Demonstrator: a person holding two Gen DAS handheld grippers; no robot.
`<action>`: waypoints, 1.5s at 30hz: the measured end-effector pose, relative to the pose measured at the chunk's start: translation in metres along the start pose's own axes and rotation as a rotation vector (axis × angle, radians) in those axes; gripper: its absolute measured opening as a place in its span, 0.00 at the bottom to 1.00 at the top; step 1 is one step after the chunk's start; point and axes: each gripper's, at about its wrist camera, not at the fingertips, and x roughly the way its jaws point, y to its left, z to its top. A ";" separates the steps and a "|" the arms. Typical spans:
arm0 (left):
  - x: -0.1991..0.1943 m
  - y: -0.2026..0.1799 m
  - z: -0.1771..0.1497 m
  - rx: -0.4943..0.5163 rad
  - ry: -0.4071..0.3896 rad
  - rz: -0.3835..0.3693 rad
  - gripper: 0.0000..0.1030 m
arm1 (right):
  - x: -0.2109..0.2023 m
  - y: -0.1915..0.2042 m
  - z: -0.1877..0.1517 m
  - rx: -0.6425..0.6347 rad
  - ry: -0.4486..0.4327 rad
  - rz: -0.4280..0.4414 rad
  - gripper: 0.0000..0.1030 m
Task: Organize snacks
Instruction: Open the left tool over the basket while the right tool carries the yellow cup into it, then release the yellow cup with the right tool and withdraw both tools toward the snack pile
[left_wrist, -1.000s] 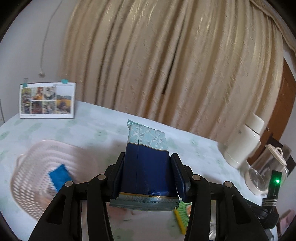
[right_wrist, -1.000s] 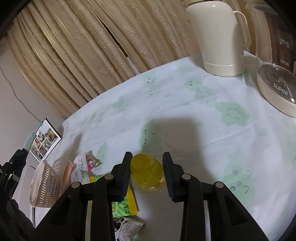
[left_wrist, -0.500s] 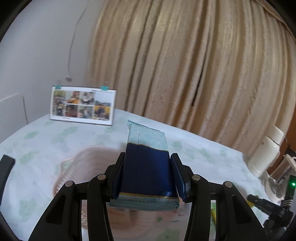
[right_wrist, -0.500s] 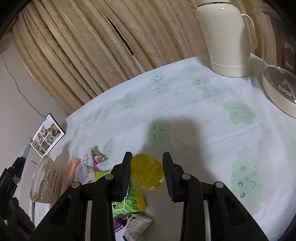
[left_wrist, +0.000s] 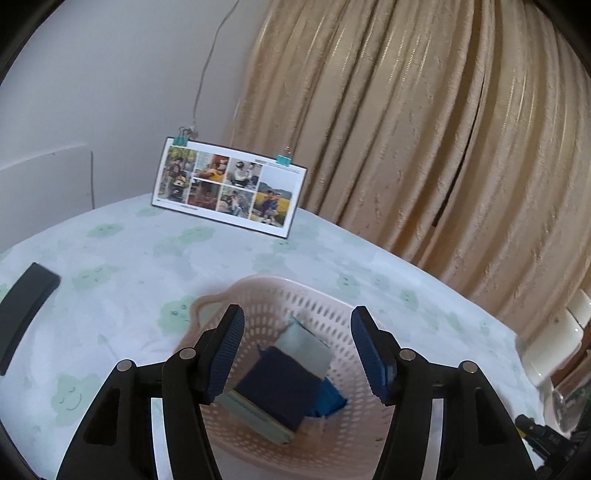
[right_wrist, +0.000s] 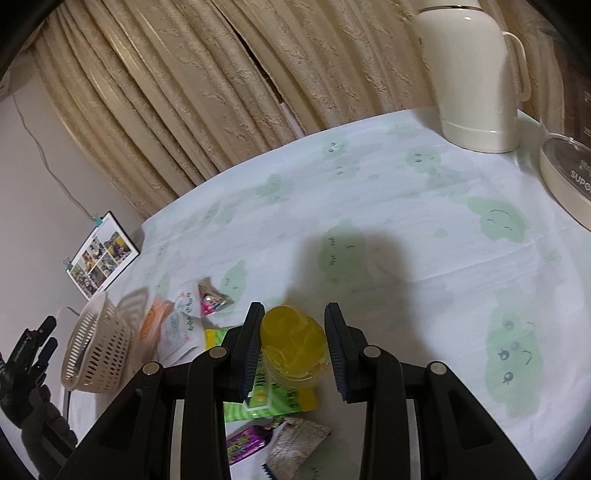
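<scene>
Left tool (left_wrist: 297, 350) released above pink basket (left_wrist: 266, 299), navy snack packet (left_wrist: 280, 387) lying inside, right tool (right_wrist: 293, 341) grasping yellow jelly cup (right_wrist: 293, 341) over counter (right_wrist: 406, 229)

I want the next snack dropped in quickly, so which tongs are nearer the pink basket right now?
Left. The left tongs hang open directly over the pink basket. The right tongs grip a yellow jelly cup away from it, across scattered snack packets.
</scene>
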 end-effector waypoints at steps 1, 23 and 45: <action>-0.001 0.000 -0.001 0.003 -0.005 0.004 0.59 | -0.001 0.002 0.000 -0.004 -0.001 0.009 0.30; -0.020 0.019 0.008 -0.067 -0.100 0.045 0.63 | 0.003 0.189 -0.020 -0.313 0.069 0.340 0.30; -0.032 0.038 0.010 -0.171 -0.134 0.026 0.63 | 0.040 0.232 -0.032 -0.308 0.115 0.410 0.48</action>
